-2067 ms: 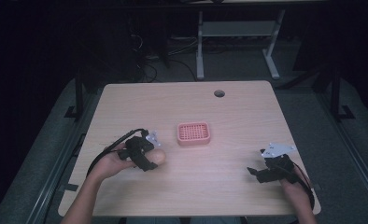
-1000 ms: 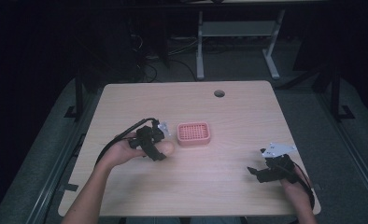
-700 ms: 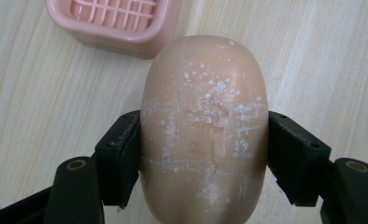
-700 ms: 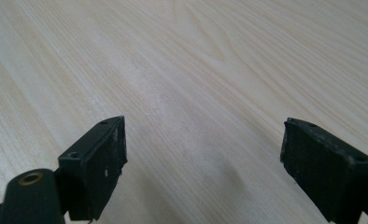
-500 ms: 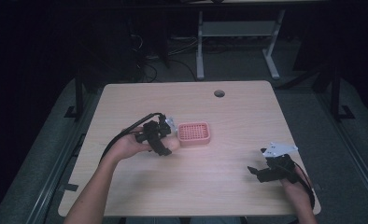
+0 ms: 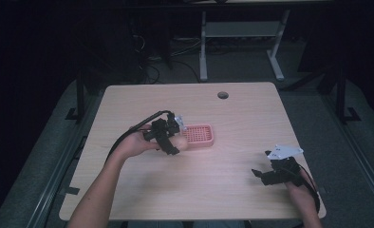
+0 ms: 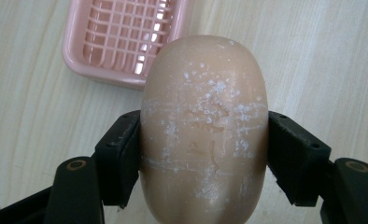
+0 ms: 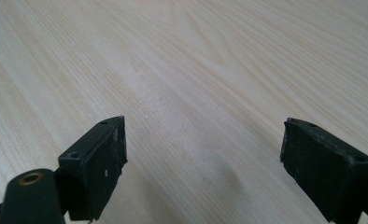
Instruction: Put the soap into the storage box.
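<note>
Peach-coloured soap [image 7: 204, 130], pinched between the jaws of the left gripper [image 6: 172, 142], has been carried from nearer the table's front edge to just beside the pink soap dish [image 6: 199, 134], so placing it is judged imminent, while the right gripper [image 6: 265, 175] is held spread and idle.

Left hand-held gripper [image 6: 174, 145]: black body, black cable looping off toward 8 o'clock. Right hand-held gripper [image 6: 262, 174]: black, grey three-cornered plate on top. Jaws are flat black pads with small screw holes; brass-coloured rivets at the jaw arms. Forearms bare.
</note>
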`<state>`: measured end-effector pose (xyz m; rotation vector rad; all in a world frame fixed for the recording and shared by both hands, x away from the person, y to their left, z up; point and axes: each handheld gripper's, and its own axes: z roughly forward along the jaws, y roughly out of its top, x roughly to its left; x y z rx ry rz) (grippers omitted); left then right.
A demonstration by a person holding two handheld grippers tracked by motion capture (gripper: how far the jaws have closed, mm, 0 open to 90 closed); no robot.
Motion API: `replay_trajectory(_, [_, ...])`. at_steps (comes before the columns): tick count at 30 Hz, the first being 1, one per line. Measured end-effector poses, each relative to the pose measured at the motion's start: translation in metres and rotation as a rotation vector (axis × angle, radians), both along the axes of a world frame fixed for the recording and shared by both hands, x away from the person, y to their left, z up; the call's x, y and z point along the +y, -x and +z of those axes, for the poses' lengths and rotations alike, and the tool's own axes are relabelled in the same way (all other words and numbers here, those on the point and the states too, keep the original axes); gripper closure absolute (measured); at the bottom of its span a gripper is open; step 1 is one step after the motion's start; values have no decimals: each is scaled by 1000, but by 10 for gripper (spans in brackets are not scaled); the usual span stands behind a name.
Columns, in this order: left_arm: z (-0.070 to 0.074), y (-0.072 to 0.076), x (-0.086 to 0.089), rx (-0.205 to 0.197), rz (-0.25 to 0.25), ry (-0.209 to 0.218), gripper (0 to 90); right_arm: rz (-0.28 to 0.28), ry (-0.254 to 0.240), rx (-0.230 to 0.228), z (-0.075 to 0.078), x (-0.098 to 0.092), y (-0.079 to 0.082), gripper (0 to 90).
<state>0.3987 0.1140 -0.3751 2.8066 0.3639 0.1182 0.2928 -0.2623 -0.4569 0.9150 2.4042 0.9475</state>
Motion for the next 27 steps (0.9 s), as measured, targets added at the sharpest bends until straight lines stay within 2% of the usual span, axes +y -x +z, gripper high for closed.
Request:
replay_trajectory(15, [11,-16,-21,-7,-21,-4,321,-4,-8,-2,0,-1,0,139])
replay_trajectory(27, [10,-31,-36,-12,-26,-4,321,-10,-25,-5,1,-3,1,140])
